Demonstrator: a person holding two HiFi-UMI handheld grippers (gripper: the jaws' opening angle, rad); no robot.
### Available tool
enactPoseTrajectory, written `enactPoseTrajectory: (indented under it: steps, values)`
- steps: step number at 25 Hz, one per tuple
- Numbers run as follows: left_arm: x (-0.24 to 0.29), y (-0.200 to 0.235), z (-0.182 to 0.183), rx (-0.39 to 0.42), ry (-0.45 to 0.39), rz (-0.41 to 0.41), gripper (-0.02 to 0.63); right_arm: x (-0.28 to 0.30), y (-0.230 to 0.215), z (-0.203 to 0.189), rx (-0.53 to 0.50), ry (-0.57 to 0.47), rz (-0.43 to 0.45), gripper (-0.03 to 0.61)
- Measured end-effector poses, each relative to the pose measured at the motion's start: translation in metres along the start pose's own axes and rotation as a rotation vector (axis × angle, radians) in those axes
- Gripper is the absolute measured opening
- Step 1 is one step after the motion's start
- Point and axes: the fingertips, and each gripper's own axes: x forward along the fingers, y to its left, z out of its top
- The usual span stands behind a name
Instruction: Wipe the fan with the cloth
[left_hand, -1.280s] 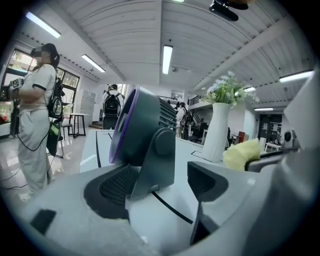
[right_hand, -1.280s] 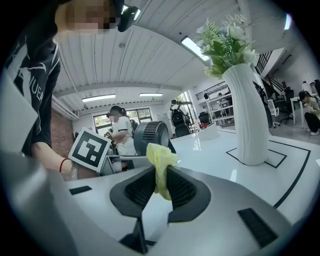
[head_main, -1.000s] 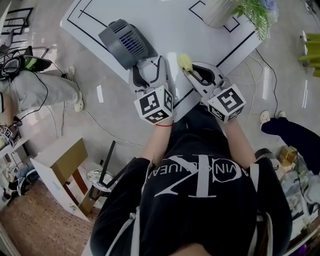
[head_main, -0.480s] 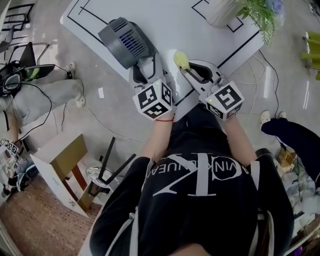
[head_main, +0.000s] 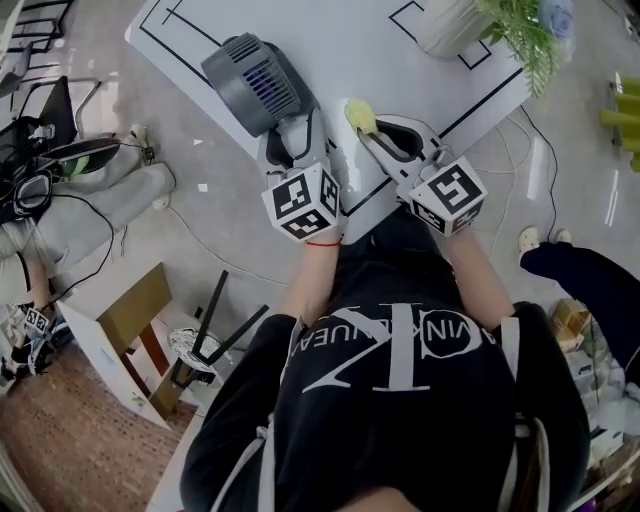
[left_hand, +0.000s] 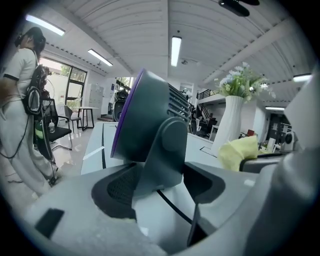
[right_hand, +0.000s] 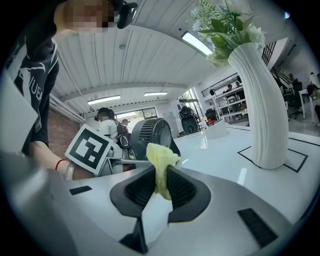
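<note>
Right tongs (right_hand: 160, 186) are clamped on a crumpled yellow cloth (right_hand: 159, 162), which stands up between the two black pads and pokes out above them. In the head view the cloth (head_main: 358, 115) is held over the near edge of the white desk (head_main: 400, 50), just right of the other tool. Left tongs (left_hand: 161, 186) gape wide and have just been closing; the grey stand of the fan (left_hand: 150, 125) sits between the pads, which lie just beside it on either side, and no firm squeeze shows. The fan (head_main: 250, 82) is dark grey with a purple rim and a slatted grille, and it rests near the desk's left corner, its head tilted away from the person. Beyond the cloth, toward the far right of the desk, a ribbed white vase (right_hand: 260, 100) holds green and white flowers inside a black-lined square. Farther off, another person (left_hand: 20, 100) stands on the glossy floor
</note>
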Motion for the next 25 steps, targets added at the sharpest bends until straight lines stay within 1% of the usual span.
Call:
enactPoseTrajectory:
  steps: [7, 11, 13, 19, 21, 25]
  values:
    - [0.003, 0.005, 0.013, 0.052, -0.02, -0.026, 0.298, 0.012, -0.009, 0.013, -0.006, 0.001, 0.026, 0.064]
    - [0.015, 0.003, 0.043, 0.057, -0.015, -0.061, 0.296, 0.022, -0.019, 0.044, -0.011, 0.013, 0.046, 0.063]
    - [0.016, 0.005, 0.049, 0.068, -0.015, -0.084, 0.296, 0.027, -0.019, 0.051, -0.017, 0.012, 0.054, 0.063]
    - [-0.017, 0.02, 0.001, 0.127, -0.008, -0.166, 0.293, 0.027, 0.015, 0.006, -0.009, -0.014, 0.067, 0.063]
    - [-0.02, 0.023, -0.001, 0.141, -0.002, -0.2, 0.293, 0.033, 0.019, 0.006, -0.006, -0.024, 0.068, 0.063]
    - [-0.028, 0.037, 0.001, 0.167, 0.026, -0.276, 0.291, 0.052, 0.034, 0.022, -0.01, -0.057, 0.072, 0.063]
